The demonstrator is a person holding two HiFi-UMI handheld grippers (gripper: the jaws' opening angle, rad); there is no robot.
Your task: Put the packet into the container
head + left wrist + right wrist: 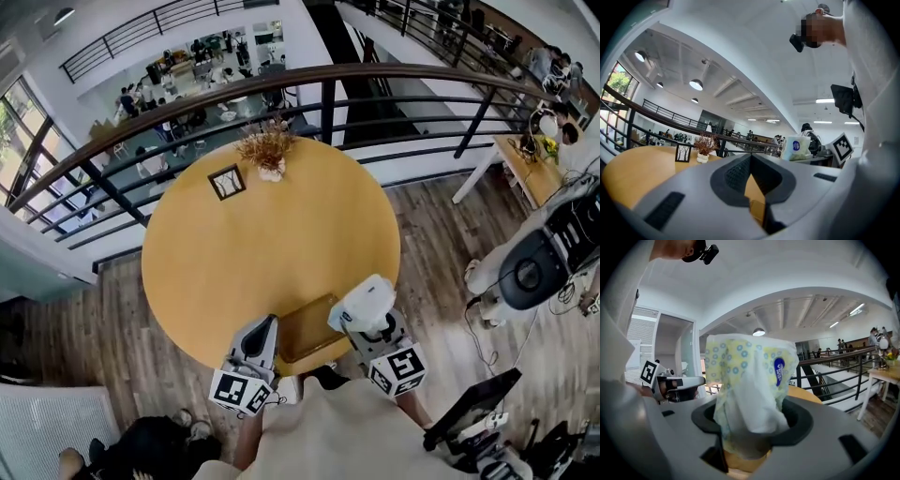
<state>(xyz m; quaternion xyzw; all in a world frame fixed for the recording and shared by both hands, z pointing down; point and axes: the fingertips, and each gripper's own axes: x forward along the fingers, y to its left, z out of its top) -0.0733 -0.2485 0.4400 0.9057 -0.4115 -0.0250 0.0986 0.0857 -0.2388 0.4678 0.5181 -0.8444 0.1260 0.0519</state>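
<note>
A white packet (367, 302) with yellow and blue dots and a blue logo stands upright in my right gripper (364, 314), which is shut on it. The packet (747, 385) fills the middle of the right gripper view, its lower end squeezed between the jaws. It hangs at the right edge of a tan open container (307, 330) that sits at the near edge of the round yellow table (234, 253). My left gripper (261, 339) is just left of the container, its jaws shut with nothing between them. The left gripper view shows the packet (796, 147) off to the right.
A small dark picture frame (227, 181) and a dried plant in a white vase (268, 150) stand at the table's far side. A black railing (328, 98) curves behind the table. A grey machine (534, 267) and a white side table (520, 169) are at the right.
</note>
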